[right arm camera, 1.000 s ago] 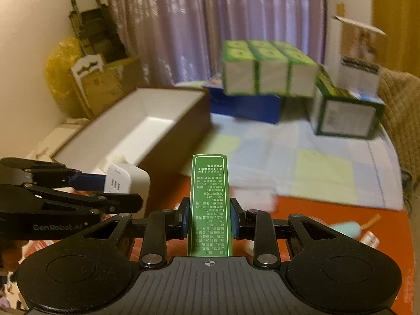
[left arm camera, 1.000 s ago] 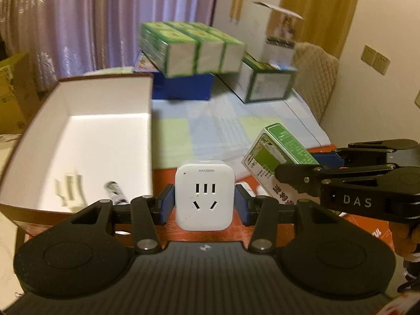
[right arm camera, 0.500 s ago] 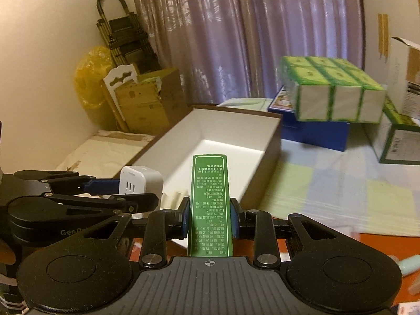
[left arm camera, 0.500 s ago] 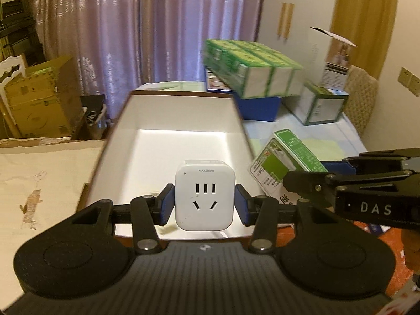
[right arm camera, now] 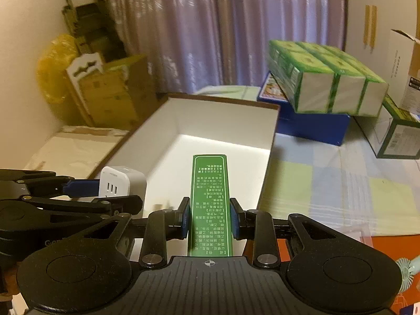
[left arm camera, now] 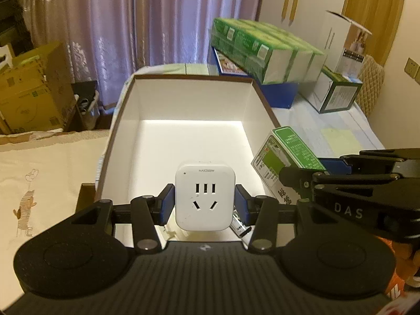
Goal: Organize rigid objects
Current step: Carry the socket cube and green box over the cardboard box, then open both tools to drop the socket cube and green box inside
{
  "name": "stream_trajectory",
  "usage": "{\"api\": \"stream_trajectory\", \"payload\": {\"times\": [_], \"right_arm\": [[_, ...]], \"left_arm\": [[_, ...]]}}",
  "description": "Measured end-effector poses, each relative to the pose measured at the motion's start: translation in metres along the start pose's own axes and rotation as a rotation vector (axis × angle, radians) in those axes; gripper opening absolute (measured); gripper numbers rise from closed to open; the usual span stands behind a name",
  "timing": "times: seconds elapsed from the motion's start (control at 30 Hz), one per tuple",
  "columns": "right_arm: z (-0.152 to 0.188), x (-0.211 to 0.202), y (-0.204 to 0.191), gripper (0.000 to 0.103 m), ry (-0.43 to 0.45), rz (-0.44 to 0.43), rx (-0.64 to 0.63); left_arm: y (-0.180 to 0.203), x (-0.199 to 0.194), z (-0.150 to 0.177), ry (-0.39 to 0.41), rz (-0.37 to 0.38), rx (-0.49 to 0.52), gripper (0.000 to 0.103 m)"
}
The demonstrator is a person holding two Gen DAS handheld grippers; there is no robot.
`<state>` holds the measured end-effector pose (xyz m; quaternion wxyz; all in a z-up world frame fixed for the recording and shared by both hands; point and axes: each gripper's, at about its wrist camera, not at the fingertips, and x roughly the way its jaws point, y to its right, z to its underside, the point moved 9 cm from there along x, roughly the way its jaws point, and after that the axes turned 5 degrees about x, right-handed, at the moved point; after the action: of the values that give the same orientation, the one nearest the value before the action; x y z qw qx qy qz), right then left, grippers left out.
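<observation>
My left gripper is shut on a white cube socket adapter, held above the near end of a large open white box with a brown rim. My right gripper is shut on a slim green carton with white print, over the same white box. In the left wrist view the green carton and the right gripper appear at the right, near the box's right wall. In the right wrist view the adapter shows at the left. Small items lie on the box floor under the adapter, mostly hidden.
Green tissue packs sit on a blue box behind the white box. A green-edged carton and a tall white carton stand at the right. Cardboard boxes are at the left. A cream cloth covers the surface to the left.
Both grippers have swung left with their loads, from the checked cloth and orange surface to over the white box, which now fills the middle of both views.
</observation>
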<state>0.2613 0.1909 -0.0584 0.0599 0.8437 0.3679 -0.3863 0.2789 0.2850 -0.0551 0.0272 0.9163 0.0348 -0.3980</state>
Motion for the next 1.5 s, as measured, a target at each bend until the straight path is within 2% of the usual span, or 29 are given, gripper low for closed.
{"api": "stream_trajectory", "payload": {"times": [0.5, 0.87, 0.97, 1.1, 1.23, 1.3, 1.5], "right_arm": [[-0.013, 0.068, 0.022, 0.027, -0.064, 0.112, 0.037], [-0.025, 0.089, 0.031, 0.027, -0.04, 0.147, -0.003], [-0.026, 0.088, 0.033, 0.027, -0.039, 0.145, 0.001], [-0.026, 0.082, 0.036, 0.027, -0.045, 0.129, 0.022], [-0.024, 0.072, 0.034, 0.03, -0.049, 0.088, 0.033], [-0.021, 0.066, 0.031, 0.036, -0.049, 0.065, 0.029], [-0.012, 0.049, 0.023, 0.047, -0.046, 0.017, 0.036]], "left_arm": [[-0.013, 0.072, -0.013, -0.099, 0.039, 0.009, 0.043], [-0.016, 0.102, -0.022, -0.121, 0.077, 0.003, 0.043], [-0.012, 0.103, -0.022, -0.104, 0.09, 0.013, 0.042], [-0.012, 0.098, -0.025, -0.085, 0.074, 0.023, 0.052], [-0.014, 0.089, -0.025, -0.087, 0.074, 0.009, 0.053], [-0.015, 0.083, -0.024, -0.088, 0.067, 0.004, 0.053], [-0.017, 0.062, -0.018, -0.085, 0.053, -0.014, 0.054]]}}
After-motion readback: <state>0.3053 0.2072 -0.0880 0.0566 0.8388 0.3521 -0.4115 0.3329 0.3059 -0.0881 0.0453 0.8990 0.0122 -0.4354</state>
